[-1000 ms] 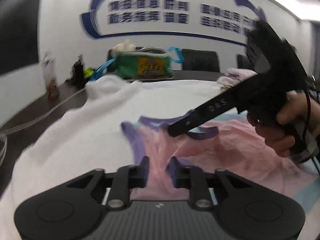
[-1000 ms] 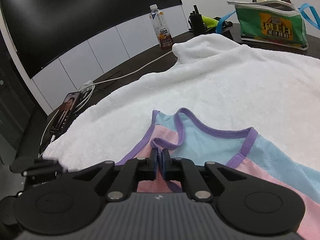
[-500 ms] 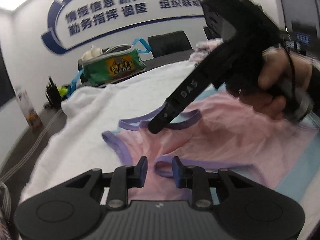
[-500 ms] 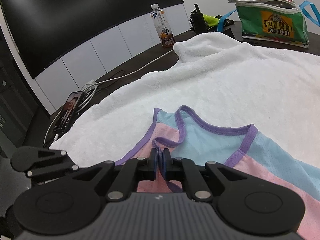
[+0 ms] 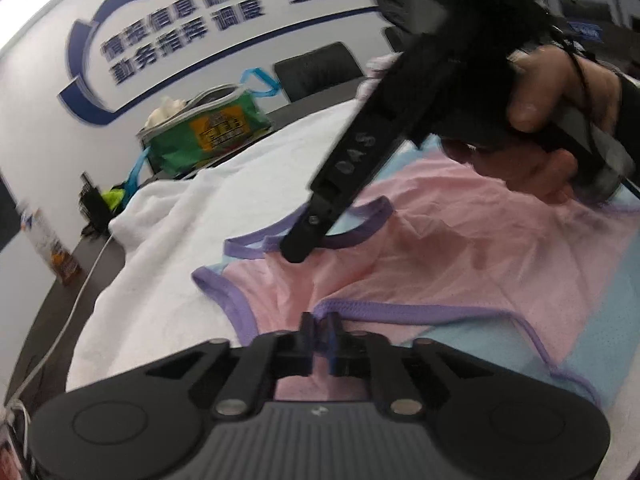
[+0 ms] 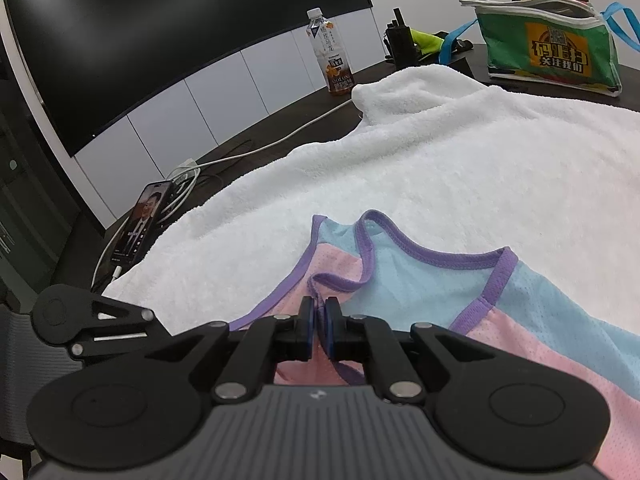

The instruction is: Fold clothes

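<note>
Vest (image 6: 420, 280) pinched by both grippers' fingers (image 5: 306, 326).

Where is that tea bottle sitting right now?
In the right wrist view the tea bottle stands upright on the dark table at top centre, just beyond the white towel, left of the green bag.

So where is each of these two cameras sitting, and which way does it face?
Left wrist: rides the left gripper, looking over the tank top toward the lettered wall; right gripper and hand show.
Right wrist: rides the right gripper, facing the dark screen; left gripper's edge shows.
Shared: tank top, white towel, green bag.
</note>
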